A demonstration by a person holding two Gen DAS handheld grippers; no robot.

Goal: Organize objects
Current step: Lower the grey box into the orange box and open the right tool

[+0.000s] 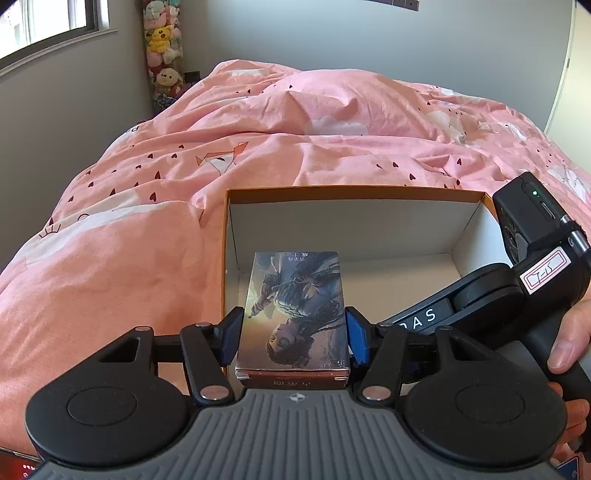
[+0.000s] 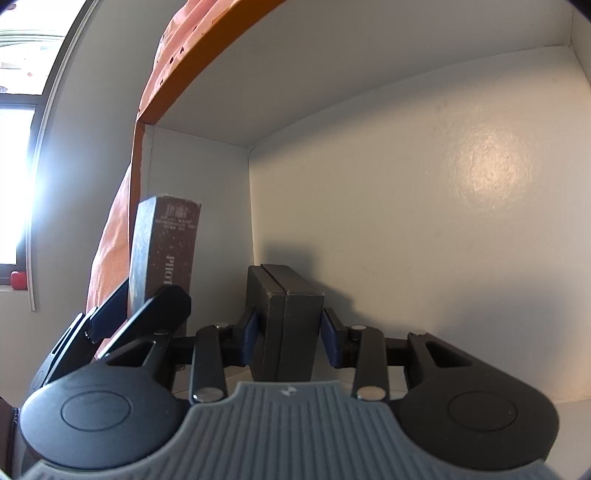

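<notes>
My left gripper (image 1: pixel 293 334) is shut on a small illustrated card box (image 1: pixel 295 310) and holds it over the near left part of an open orange box with a white inside (image 1: pixel 354 194). In the right wrist view the same card box (image 2: pixel 166 251) stands at the left, with the left gripper's fingers (image 2: pixel 162 306) on it. My right gripper (image 2: pixel 288 332) is inside the orange box (image 2: pixel 406 221), shut on a small black box (image 2: pixel 288 317) that sits near the box floor. The right gripper's body (image 1: pixel 517 266) shows at the right of the left wrist view.
The orange box lies on a bed with a rumpled pink duvet (image 1: pixel 258 140). Plush toys (image 1: pixel 164 48) hang in the far corner by a window (image 1: pixel 44 22). A white curved headboard edge (image 1: pixel 565 74) stands at the right.
</notes>
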